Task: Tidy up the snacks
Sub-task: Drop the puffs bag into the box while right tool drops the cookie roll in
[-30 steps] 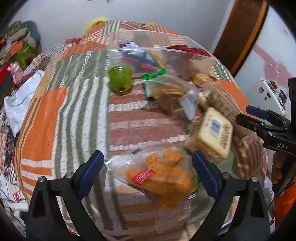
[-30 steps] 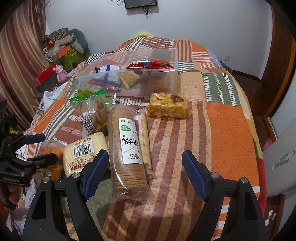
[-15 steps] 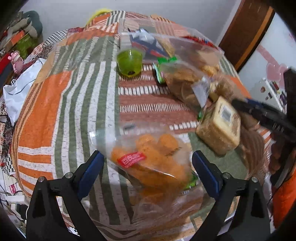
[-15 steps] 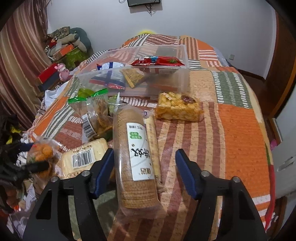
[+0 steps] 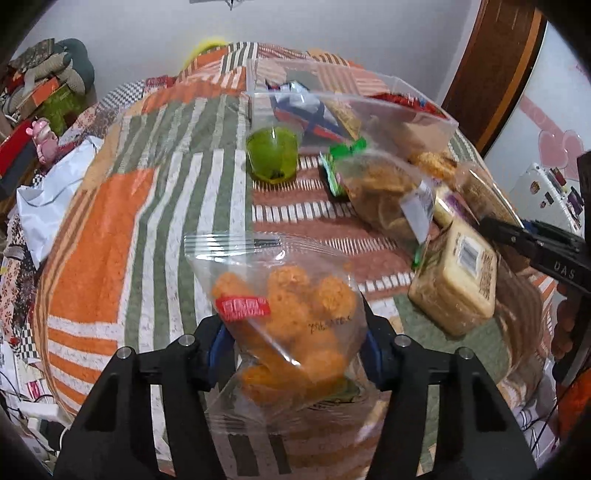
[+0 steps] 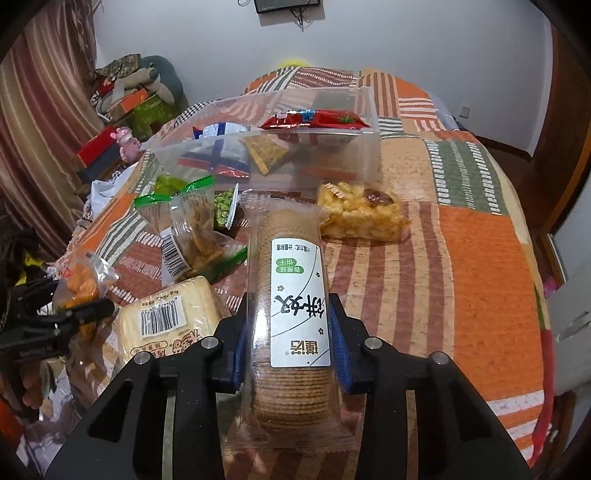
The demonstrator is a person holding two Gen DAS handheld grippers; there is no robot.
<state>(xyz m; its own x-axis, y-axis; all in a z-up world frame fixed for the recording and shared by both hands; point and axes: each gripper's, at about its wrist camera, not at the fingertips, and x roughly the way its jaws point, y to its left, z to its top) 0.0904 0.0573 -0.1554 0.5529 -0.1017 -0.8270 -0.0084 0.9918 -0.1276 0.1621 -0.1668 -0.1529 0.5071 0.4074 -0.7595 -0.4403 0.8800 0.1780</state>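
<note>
The left gripper (image 5: pixel 293 343) has just been closing and now pinches a clear bag of orange puffs (image 5: pixel 291 314); the right gripper (image 6: pixel 288 343) clamps a sleeve of round biscuits (image 6: pixel 291 321). Both packs sit at the near end of a patchwork bedspread (image 6: pixel 476 251) among other snacks, with a clear plastic bin (image 6: pixel 295 144) further up. A white wall (image 6: pixel 406 33) stands behind, striped curtains (image 6: pixel 40 122) left

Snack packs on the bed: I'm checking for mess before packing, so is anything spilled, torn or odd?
Nothing spilled or torn. The green jelly cup lies on its side beside the clear bin.
</note>
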